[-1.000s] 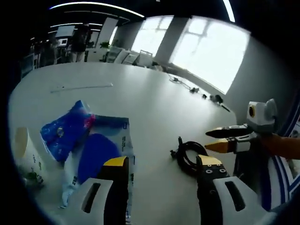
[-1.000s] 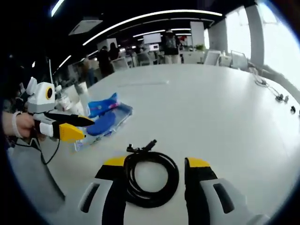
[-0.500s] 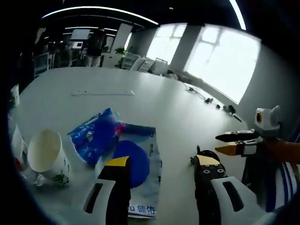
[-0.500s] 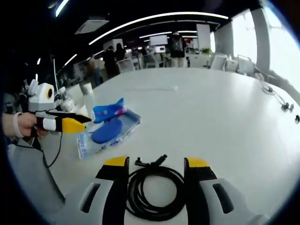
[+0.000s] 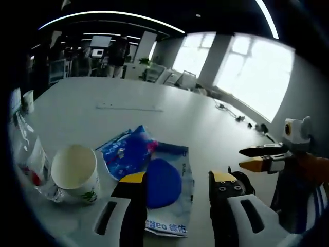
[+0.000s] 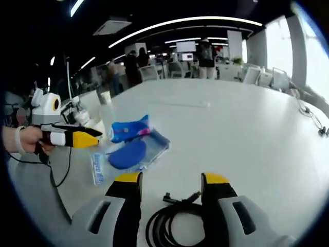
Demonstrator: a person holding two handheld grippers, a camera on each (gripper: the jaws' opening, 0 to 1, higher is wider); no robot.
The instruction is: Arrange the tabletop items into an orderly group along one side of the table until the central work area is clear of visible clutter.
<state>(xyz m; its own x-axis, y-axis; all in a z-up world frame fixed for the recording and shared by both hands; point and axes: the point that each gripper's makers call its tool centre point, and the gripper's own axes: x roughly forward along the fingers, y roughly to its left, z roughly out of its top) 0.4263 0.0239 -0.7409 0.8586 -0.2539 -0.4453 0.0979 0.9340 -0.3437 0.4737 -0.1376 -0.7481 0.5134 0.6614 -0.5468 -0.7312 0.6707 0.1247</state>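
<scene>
left hand-held gripper (image 5: 177, 180): white body, black jaws, yellow tips
right hand-held gripper (image 6: 172, 181): matched it
sleeve (image 5: 311, 167): orange
wrist (image 6: 18, 138): wore a pale band

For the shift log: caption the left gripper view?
Open left gripper over blue pouch, paper cup beside.

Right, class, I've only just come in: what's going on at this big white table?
A person holds a hand-held gripper in each hand over the white table. The left hand-held gripper, jaws open, hangs above a clear plastic packet with a blue disc inside, beside a crumpled blue wrapper and a white paper cup. The right hand-held gripper, also open, straddles a coiled black cable. Nothing is gripped.
</scene>
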